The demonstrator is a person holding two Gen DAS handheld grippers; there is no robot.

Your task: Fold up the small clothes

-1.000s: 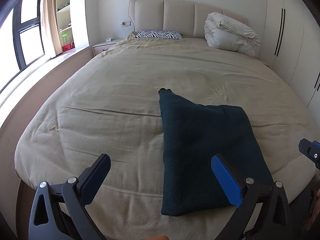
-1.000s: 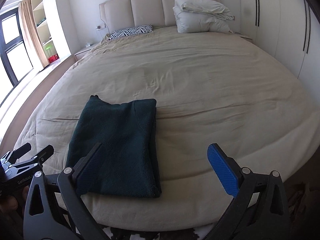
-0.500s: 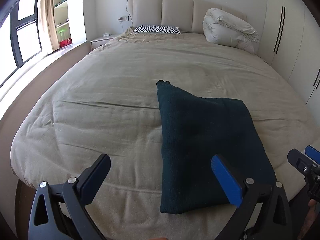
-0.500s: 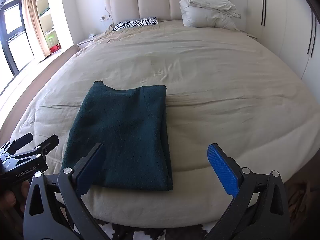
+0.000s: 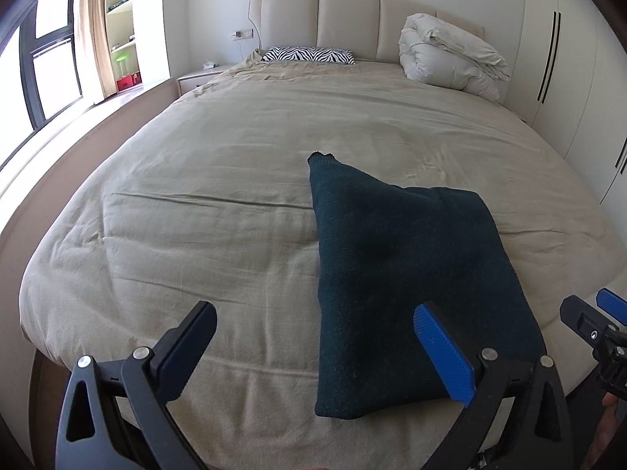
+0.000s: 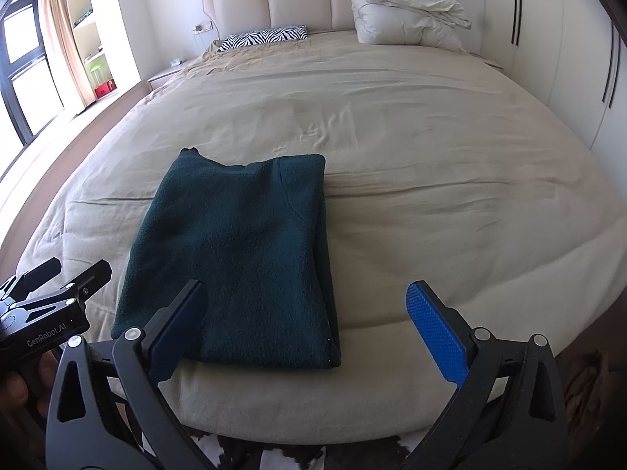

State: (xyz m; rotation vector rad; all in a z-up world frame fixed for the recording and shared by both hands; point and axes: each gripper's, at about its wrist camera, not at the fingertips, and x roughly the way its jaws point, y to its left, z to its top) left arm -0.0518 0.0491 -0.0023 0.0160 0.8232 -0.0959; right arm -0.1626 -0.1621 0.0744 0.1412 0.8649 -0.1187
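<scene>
A dark green knitted garment (image 5: 403, 274) (image 6: 243, 254) lies folded into a flat rectangle near the foot of the beige bed (image 5: 203, 203) (image 6: 431, 156), with one corner poking out at its far left. My left gripper (image 5: 317, 348) hovers open over the bed's near edge, its blue right finger above the garment's near end. My right gripper (image 6: 309, 321) is open too, held just short of the garment's near right corner. Each gripper shows at the edge of the other's view, the left one (image 6: 51, 305) and the right one (image 5: 595, 325). Nothing is between either pair of fingers.
A zebra-print pillow (image 5: 309, 55) and a rolled white duvet (image 5: 450, 58) lie by the headboard. A nightstand (image 5: 200, 76) and window are at left, white wardrobe doors (image 5: 568, 58) at right. A hand (image 6: 19, 384) holds the left gripper. A patterned rug (image 6: 274, 450) lies below the bed.
Both grippers have eased slightly forward and up towards the bed, so the garment sits a little lower and larger in view. The garment has not moved; both grippers stay open.
</scene>
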